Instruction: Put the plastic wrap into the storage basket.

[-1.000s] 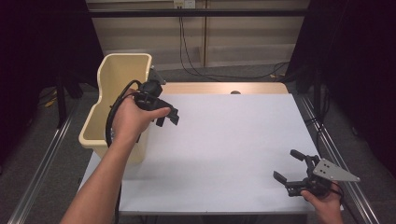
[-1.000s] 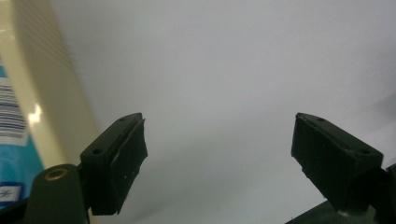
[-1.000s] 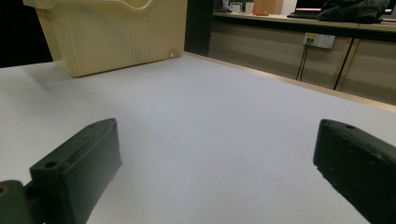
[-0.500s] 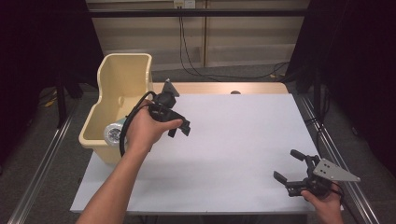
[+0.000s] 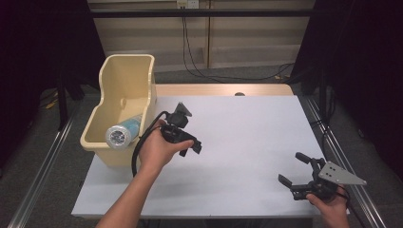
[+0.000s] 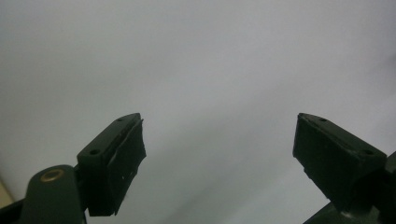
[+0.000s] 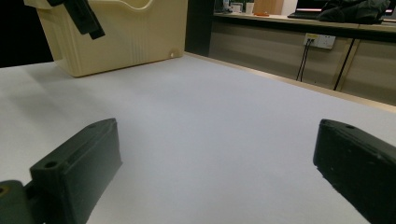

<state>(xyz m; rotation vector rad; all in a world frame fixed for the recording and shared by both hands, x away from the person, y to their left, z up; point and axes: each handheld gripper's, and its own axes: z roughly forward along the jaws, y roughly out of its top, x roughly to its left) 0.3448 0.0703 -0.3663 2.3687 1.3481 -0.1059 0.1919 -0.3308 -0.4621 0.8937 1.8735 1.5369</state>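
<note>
Both jaw pairs gape empty: left hand-held gripper point(image 5: 184, 142) over mid-surface, right hand-held gripper point(image 5: 298, 176) near the front right corner. Bottle point(image 5: 124, 132) lies inside the bin point(image 5: 142, 64); apparently deposited, nothing next to fetch.

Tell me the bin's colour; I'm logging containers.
Pale cream yellow; the bin shows best in the high view.

Smooth cream plastic bin point(image 5: 124, 102), matt white table point(image 5: 247, 137) with a wooden edge, matt black fingers point(image 6: 112, 163).
</note>
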